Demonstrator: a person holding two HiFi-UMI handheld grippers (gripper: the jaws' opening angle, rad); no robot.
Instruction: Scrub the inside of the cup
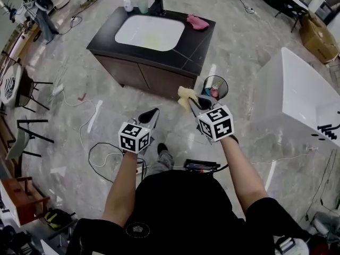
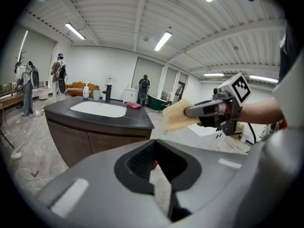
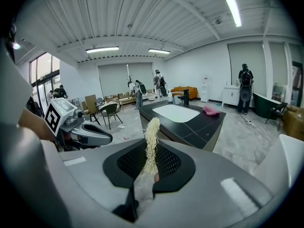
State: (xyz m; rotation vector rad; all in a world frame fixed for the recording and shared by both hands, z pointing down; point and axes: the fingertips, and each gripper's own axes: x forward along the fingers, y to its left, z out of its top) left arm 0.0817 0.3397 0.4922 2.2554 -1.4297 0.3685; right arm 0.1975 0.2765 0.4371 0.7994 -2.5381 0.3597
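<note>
A pale green cup (image 1: pixel 142 5) stands at the back of a dark counter (image 1: pixel 204 39), beside the black faucet (image 1: pixel 156 3) and the white sink (image 1: pixel 150 32); the left gripper view shows the same cup (image 2: pixel 96 95) far off. My right gripper (image 1: pixel 192 101) is shut on a yellow sponge (image 1: pixel 186 95), which shows edge-on between the jaws as a sponge (image 3: pixel 151 137) in its own view. My left gripper (image 1: pixel 154 112) is shut with nothing in it. Both grippers hang over the floor, short of the counter.
A soap bottle (image 1: pixel 127 3) and a pink cloth (image 1: pixel 197 22) lie on the counter. A bin with a black bag (image 1: pixel 215 86) stands by the counter's near corner. A white bathtub (image 1: pixel 303 100) is at the right, chairs (image 1: pixel 26 126) at the left, cables (image 1: pixel 101 153) on the floor.
</note>
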